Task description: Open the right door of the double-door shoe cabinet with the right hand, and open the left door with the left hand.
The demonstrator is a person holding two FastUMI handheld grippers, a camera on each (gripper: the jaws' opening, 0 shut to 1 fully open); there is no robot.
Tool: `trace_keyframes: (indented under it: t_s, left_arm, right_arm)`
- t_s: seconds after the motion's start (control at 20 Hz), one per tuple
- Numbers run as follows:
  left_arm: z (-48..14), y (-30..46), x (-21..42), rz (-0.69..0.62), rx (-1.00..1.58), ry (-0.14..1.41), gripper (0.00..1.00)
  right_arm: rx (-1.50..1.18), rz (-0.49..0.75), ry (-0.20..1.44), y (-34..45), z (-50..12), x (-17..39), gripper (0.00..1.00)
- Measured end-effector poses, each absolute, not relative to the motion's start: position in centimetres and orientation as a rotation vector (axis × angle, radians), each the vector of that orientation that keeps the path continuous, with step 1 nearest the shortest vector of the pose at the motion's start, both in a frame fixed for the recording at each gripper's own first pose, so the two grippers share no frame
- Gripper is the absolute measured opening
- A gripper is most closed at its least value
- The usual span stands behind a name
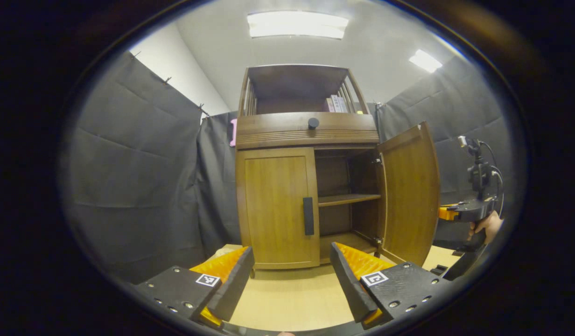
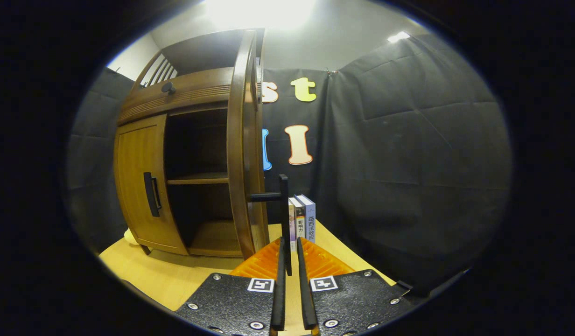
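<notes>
The wooden shoe cabinet (image 1: 306, 135) stands on a light table. Its left door (image 1: 276, 205) is closed, with a dark vertical handle (image 1: 308, 215) at its inner edge. My left gripper (image 1: 290, 275) hangs open in front of that door, well short of the handle. The right door (image 1: 409, 191) is swung wide, baring the inner shelf (image 1: 348, 199). In the right gripper view the right door (image 2: 243, 154) is seen edge-on. My right gripper (image 2: 290, 242) is shut on the lower end of its black bar handle (image 2: 283, 205). The right gripper (image 1: 460, 212) and the hand holding it also show past the door's edge.
A few books (image 2: 302, 219) stand on the table (image 2: 166, 275) behind the open door. More books (image 1: 336, 103) sit on the cabinet's railed top shelf, above a drawer with a round knob (image 1: 313, 122). Black cloth walls close in on both sides.
</notes>
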State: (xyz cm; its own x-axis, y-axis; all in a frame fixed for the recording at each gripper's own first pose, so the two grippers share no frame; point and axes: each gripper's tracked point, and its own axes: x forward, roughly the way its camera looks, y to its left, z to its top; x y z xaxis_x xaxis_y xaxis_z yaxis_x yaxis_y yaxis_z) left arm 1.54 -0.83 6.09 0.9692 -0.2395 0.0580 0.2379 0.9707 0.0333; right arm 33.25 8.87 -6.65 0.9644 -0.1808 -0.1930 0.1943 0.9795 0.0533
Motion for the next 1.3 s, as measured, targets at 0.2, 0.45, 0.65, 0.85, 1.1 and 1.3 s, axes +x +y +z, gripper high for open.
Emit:
trace_keyframes:
  t_s: [0.2, 0.45, 0.65, 0.85, 1.1, 1.3]
  left_arm:
    - [5.9, -1.0, 1.4, -0.244, 0.015, -0.051, 0.99]
    - [5.7, -1.2, 1.5, -0.268, 0.008, -0.036, 0.93]
    - [5.4, -1.5, 1.9, -0.285, -0.002, -0.023, 0.93]
    - [5.3, -1.7, 2.2, -0.279, -0.027, -0.020, 0.99]
    - [5.6, -2.3, 3.6, -0.274, -0.042, -0.025, 0.94]
    - [5.7, -2.7, 4.8, -0.278, -0.046, -0.044, 0.93]
  right_arm:
    - [0.098, -0.273, 0.182, 8.2, -6.3, 33.0, 0.14]
    - [0.123, -0.274, 0.173, 8.2, -5.9, 32.8, 0.15]
    - [0.042, -0.250, 0.146, 8.1, -5.1, 31.4, 0.34]
    - [0.034, -0.249, 0.127, 8.5, -4.1, 29.2, 0.95]
    - [0.017, -0.249, 0.066, 9.1, -2.3, 26.9, 0.95]
    - [-0.032, -0.271, 0.060, 8.8, -2.3, 26.0, 0.95]
